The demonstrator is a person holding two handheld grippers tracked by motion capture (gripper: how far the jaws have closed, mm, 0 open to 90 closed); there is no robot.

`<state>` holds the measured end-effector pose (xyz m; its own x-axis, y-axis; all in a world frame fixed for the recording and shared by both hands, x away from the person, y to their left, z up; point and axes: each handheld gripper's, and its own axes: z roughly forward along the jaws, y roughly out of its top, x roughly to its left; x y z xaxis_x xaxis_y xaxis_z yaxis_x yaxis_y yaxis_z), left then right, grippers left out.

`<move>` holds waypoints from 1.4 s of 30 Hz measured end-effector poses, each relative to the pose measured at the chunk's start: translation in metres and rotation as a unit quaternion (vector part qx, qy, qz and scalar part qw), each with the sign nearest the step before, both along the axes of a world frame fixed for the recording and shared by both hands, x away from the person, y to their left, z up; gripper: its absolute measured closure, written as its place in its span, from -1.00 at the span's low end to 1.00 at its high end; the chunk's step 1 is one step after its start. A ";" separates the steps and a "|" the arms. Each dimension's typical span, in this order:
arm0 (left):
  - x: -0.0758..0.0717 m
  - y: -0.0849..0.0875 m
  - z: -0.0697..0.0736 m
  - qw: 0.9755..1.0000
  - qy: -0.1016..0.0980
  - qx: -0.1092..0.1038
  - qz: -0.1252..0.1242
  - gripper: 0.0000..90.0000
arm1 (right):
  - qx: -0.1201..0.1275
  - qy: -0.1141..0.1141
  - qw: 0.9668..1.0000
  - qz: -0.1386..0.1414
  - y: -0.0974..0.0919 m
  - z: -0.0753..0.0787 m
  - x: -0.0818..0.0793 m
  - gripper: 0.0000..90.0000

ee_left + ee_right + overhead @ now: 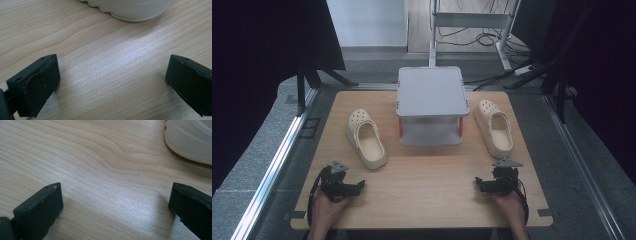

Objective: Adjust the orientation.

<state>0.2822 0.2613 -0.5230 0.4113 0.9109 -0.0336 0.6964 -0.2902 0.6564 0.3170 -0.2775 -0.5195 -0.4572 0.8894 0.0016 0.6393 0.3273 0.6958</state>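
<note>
Two cream clogs lie on the wooden table [427, 175]. The left clog [366, 138] is left of a grey two-tier rack [431, 105]; the right clog [495, 128] is on its right. My left gripper [354, 187] rests near the front left edge, held by a hand, just short of the left clog's heel. In the left gripper view its jaws stand wide apart over bare wood, with the clog's heel [130, 8] ahead. My right gripper [482, 184] sits at the front right, open, with the right clog's heel [190, 141] ahead to its right.
The rack stands at the table's far middle with an open lower shelf. Metal rails [272, 165] run along both sides of the table. Dark curtains and a stand with cables [492, 35] are behind. Bare wood lies between the two grippers.
</note>
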 end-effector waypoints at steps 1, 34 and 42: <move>0.000 0.000 0.000 1.000 0.000 0.000 0.000 -1.00 | 0.000 0.000 1.000 0.000 0.000 0.000 0.000 -1.00; 0.000 0.000 0.000 1.000 0.000 0.000 0.000 -1.00 | 0.029 0.004 0.997 0.074 0.037 0.036 0.009 -0.62; 0.000 0.000 0.000 1.000 0.000 0.000 0.000 -1.00 | 0.021 0.003 0.990 0.138 0.092 0.061 0.026 -0.61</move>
